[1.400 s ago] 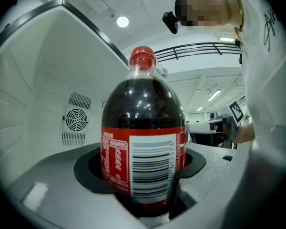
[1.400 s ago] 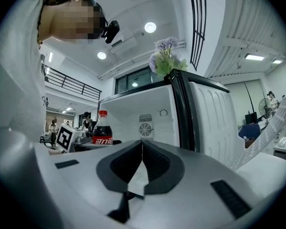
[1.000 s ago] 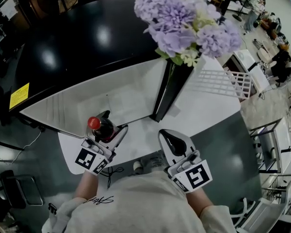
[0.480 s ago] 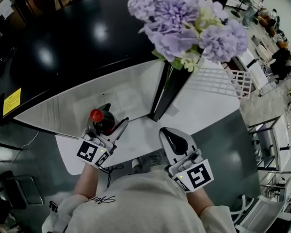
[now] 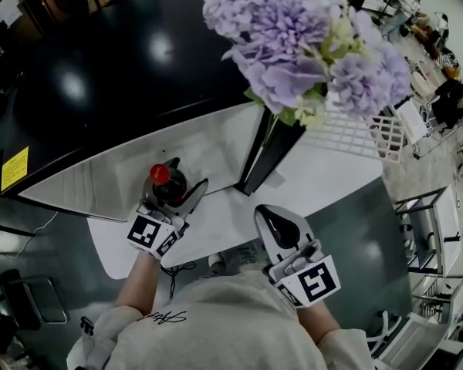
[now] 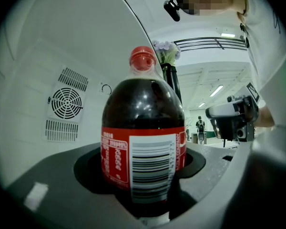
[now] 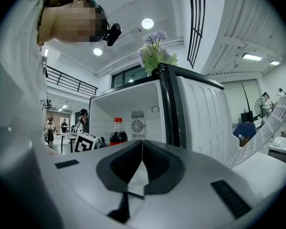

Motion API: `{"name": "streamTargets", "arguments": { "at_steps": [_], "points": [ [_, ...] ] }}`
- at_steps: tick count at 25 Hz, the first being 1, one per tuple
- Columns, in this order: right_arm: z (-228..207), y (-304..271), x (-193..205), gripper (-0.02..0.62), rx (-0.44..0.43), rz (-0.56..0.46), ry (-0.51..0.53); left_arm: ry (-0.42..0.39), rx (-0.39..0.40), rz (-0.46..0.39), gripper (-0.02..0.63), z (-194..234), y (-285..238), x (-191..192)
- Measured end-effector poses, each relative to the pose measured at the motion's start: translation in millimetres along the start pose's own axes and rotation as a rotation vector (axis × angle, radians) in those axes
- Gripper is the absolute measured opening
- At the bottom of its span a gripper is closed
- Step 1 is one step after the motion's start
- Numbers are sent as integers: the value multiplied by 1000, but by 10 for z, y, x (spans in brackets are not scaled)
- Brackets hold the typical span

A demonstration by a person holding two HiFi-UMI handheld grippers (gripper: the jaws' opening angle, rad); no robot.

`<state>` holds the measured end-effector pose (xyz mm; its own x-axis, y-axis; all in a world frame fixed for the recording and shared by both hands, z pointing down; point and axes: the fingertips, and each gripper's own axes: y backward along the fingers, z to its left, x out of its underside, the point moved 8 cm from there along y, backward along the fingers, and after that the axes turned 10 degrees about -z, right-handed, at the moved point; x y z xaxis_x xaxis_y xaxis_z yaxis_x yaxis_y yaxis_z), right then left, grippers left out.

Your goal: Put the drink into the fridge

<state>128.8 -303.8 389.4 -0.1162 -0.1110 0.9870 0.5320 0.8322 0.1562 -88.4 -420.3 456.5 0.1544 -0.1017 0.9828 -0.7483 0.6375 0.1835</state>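
Note:
The drink is a dark cola bottle (image 5: 167,183) with a red cap and red label, standing upright between the left gripper's jaws. My left gripper (image 5: 179,186) is shut on the bottle's (image 6: 143,128) lower body, at the mouth of the open fridge (image 5: 208,149). The white inner wall with a round fan grille (image 6: 66,101) rises just behind the bottle. My right gripper (image 5: 267,211) hangs lower and to the right, shut with nothing between its jaws. From the right gripper view the shut gripper (image 7: 142,152) faces the fridge, with the bottle (image 7: 117,133) small at the left.
Purple flowers (image 5: 309,37) stand on the fridge's glossy black top (image 5: 100,60), above its black front edge (image 5: 270,149). The open white door with wire racks (image 5: 355,129) swings out to the right. Grey floor lies below, and people and furniture are far off at the right.
The left gripper has carried the bottle a little forward and to the right, closer into the fridge opening. The right gripper has stayed where it was.

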Motion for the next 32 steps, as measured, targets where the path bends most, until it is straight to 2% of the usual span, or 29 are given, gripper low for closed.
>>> {"name": "streamTargets", "arguments": {
  "at_steps": [7,12,32],
  "points": [
    [-56,-32,-23,11,-12,13,13,-25,-8,12,322,80,-128,66],
    [-110,-68,-41,11,-13,9,17,8,-25,0,322,164,-197,178],
    [-195,-146,37,12,-29,26,-9,14,-120,20,322,507,-508,401]
  ]
}}
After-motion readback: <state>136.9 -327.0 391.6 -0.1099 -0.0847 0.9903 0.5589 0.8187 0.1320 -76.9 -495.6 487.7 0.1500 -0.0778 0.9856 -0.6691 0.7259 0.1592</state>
